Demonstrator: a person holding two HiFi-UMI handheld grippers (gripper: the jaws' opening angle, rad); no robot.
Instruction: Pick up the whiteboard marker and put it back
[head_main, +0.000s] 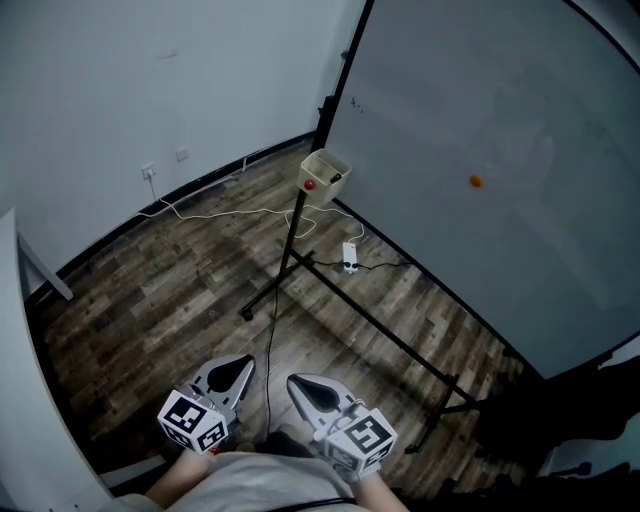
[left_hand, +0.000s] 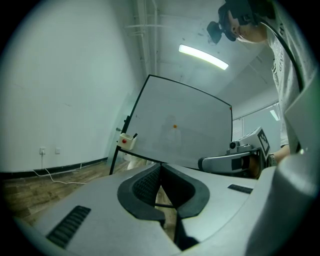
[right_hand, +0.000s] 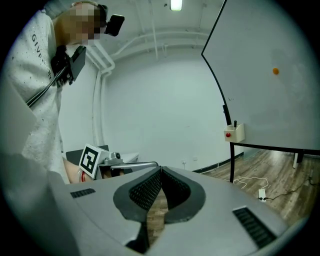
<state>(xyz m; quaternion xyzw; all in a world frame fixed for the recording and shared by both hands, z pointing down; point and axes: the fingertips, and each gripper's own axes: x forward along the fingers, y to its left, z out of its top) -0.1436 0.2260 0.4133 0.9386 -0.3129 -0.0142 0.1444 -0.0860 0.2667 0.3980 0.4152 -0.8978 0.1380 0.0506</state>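
Both grippers are hanging low in front of the person, side by side, pointing out over the floor (head_main: 150, 290) toward the whiteboard (head_main: 480, 120).

Left gripper (head_main: 240, 366): jaws are sitting closed tip to tip, with nothing between them. Right gripper (head_main: 300, 385): same, jaws pressing together and empty. Only floor planks are showing through the slit below each pair of tips.

The marker (right_hand: 235, 123) is black and is standing upright in the small box (head_main: 325, 168) fixed at the board's lower corner, on the stand. That puts it well ahead of both jaws and higher than them. In the left gripper view it is sitting left of the jaws, and in the right gripper view it is off to their right. A red dot (head_main: 310, 184) is showing on the box front. A power strip (head_main: 349, 258) with its cable is lying on the floor between the jaws and the stand.

Progress, as a judgement: the marker is resting in its box and neither gripper is anywhere near it. So either the pick-up is not yet begun, or the marker is already back in place. The pictures are not settling which.

- **If not begun:** everything is left to do, meaning closing the distance, opening one pair of jaws, gripping the marker shaft, lifting it out and dropping it back in.
- **If done:** nothing is remaining, since the marker is sitting where it belongs.
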